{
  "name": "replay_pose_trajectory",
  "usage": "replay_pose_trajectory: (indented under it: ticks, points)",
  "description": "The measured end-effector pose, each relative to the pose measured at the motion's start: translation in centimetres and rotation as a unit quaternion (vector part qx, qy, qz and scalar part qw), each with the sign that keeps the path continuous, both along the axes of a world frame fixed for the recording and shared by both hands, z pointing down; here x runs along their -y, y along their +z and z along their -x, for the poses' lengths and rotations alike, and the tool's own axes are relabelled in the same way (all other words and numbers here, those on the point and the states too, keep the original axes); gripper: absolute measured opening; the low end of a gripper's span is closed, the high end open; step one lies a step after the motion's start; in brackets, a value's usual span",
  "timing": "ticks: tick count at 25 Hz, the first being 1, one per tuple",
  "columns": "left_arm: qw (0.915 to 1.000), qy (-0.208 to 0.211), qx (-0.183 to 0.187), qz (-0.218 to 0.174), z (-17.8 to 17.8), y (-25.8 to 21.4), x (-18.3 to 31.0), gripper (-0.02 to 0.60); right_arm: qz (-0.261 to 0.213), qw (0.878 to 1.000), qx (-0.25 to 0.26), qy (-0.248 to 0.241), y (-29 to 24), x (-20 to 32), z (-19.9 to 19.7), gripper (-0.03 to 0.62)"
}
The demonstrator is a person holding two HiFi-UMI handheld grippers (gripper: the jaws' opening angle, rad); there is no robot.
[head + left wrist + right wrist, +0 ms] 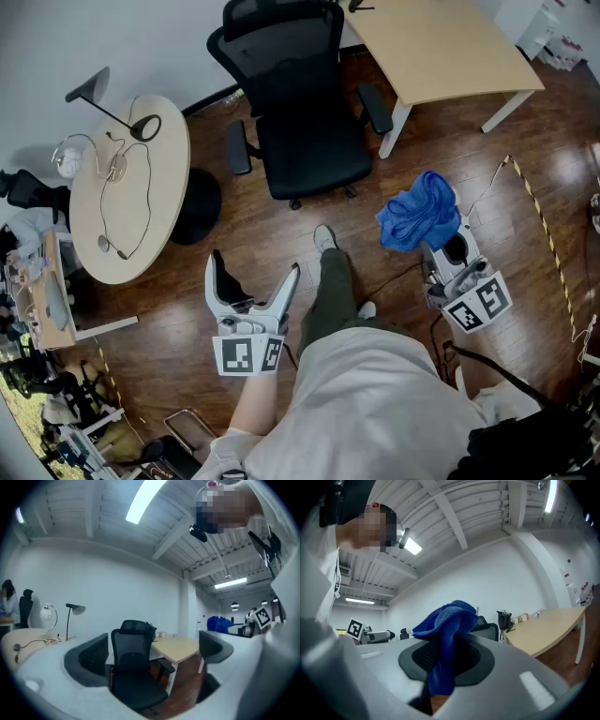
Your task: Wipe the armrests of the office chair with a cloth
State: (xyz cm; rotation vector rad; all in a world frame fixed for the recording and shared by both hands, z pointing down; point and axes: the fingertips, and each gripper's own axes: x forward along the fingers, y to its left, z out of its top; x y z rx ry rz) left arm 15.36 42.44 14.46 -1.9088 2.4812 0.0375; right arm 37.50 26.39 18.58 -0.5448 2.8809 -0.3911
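Blue cloth clamped in the right claw covers its jaw tips.

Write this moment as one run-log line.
left gripper: open, empty | right gripper: shut on blue cloth | office chair: ahead, untouched

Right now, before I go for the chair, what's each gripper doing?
Left gripper: open, nothing between its jaws.
Right gripper: shut on the blue cloth.

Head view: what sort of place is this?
Probably an office: a black office chair, a wooden desk and a round table with a lamp on it.
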Motion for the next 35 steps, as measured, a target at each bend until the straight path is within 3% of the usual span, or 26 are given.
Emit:
replay_pose_trajectory:
  ticks: [6, 11, 15, 17, 18, 20, 21, 22, 24, 25, 27, 28, 32, 35]
  points:
    - [0.9994, 0.002, 0.030, 0.014, 10.7, 3.9, 12.8, 0.592, 0.023, 0.998, -0.049, 0.012, 4.9, 13.1, 10.3, 0.074]
    - [0.9981, 0.028, 0.030, 0.046, 19.4, 8.1, 23.9, 0.592, 0.050, 0.989, -0.139, 0.032, 12.4, 25.9, 20.3, 0.074]
    - [0.9973, 0.042, 0.009, 0.059, 23.4, 10.3, 32.0, 0.591, 0.068, 0.981, -0.173, 0.051, 15.1, 35.5, 26.3, 0.074]
    - [0.9977, 0.024, -0.005, 0.063, 25.4, 10.0, 34.7, 0.572, 0.054, 0.984, -0.169, 0.022, 12.8, 37.9, 30.2, 0.074]
    - [0.9978, 0.010, -0.014, 0.064, 26.7, 9.5, 35.6, 0.513, 0.042, 0.985, -0.167, -0.010, 11.2, 38.1, 32.9, 0.074]
    - [0.9968, -0.028, -0.032, 0.068, 29.5, 9.3, 36.1, 0.480, 0.019, 0.982, -0.166, -0.088, 9.1, 36.9, 39.0, 0.074]
    - [0.9955, -0.049, -0.042, 0.069, 30.8, 9.8, 35.8, 0.382, 0.012, 0.979, -0.162, -0.123, 9.1, 36.0, 41.9, 0.074]
    - [0.9938, -0.069, -0.053, 0.068, 32.1, 10.6, 35.2, 0.229, 0.011, 0.976, -0.155, -0.152, 9.6, 35.1, 44.7, 0.074]
    - [0.9905, -0.098, -0.075, 0.061, 34.1, 12.0, 33.0, 0.112, 0.019, 0.970, -0.145, -0.194, 11.7, 32.8, 49.5, 0.074]
    - [0.9894, -0.106, -0.079, 0.060, 34.8, 12.6, 31.5, 0.003, 0.023, 0.967, -0.144, -0.211, 12.8, 31.5, 51.7, 0.074]
    - [0.9867, -0.122, -0.079, 0.072, 35.9, 14.0, 28.6, 0.006, 0.022, 0.957, -0.153, -0.245, 15.2, 28.6, 56.4, 0.074]
    - [0.9842, -0.133, -0.085, 0.080, 36.6, 14.9, 27.2, 0.037, 0.019, 0.950, -0.162, -0.266, 16.6, 27.2, 59.0, 0.074]
    - [0.9735, -0.174, -0.115, 0.094, 38.1, 17.1, 22.5, 0.057, 0.009, 0.913, -0.233, -0.335, 22.9, 23.3, 69.7, 0.074]
    - [0.9657, -0.195, -0.126, 0.117, 38.3, 18.9, 19.7, 0.057, 0.009, 0.884, -0.289, -0.368, 26.9, 21.3, 74.7, 0.074]
